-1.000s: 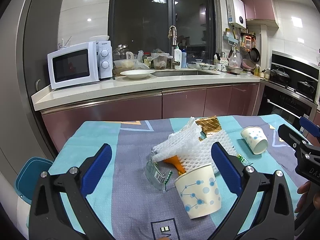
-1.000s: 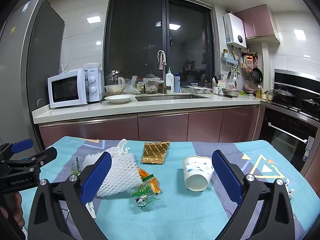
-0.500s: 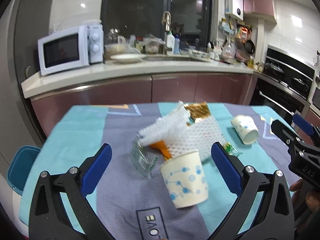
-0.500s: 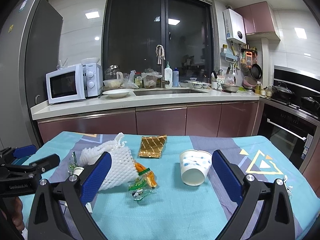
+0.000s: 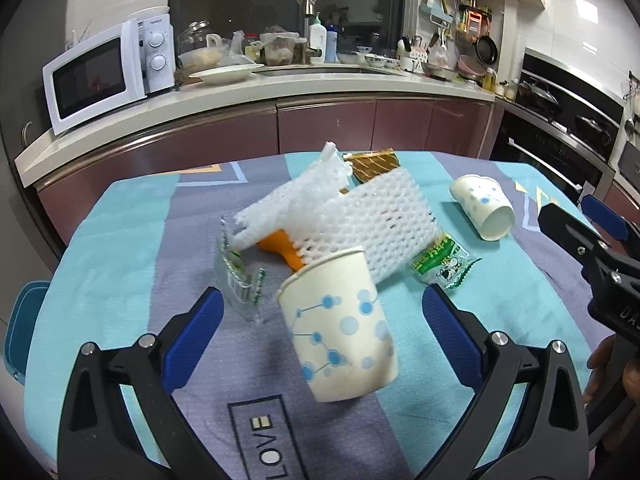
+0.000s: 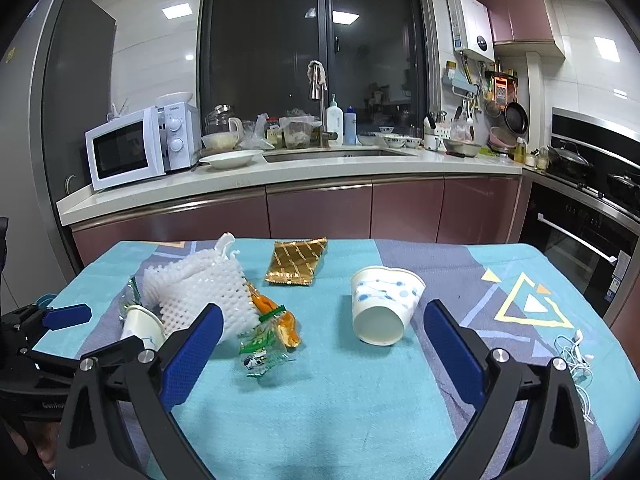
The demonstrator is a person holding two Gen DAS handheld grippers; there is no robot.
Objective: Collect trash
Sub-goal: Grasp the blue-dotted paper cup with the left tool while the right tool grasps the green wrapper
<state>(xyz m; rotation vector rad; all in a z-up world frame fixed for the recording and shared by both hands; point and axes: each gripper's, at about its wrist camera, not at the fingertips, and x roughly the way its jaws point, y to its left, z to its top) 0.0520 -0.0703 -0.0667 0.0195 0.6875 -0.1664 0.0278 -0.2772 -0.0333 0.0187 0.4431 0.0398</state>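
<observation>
Both grippers, left [image 5: 320, 312] and right [image 6: 320, 328], share one build: black plastic frames with triangular cut-outs, silver screws at the joints, and blue pads [image 5: 192, 336] lining the fingers. White lettering marks each gripper's side.

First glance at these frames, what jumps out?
A heap of trash mid-table: white foam netting draped over wrappers, with a gold wrapper behind. One dotted paper cup stands tilted between the open left tongs; another cup lies on its side ahead of the open right tongs.

Bright ceiling lights, fisheye-warped edges, dark vignette corners.
</observation>
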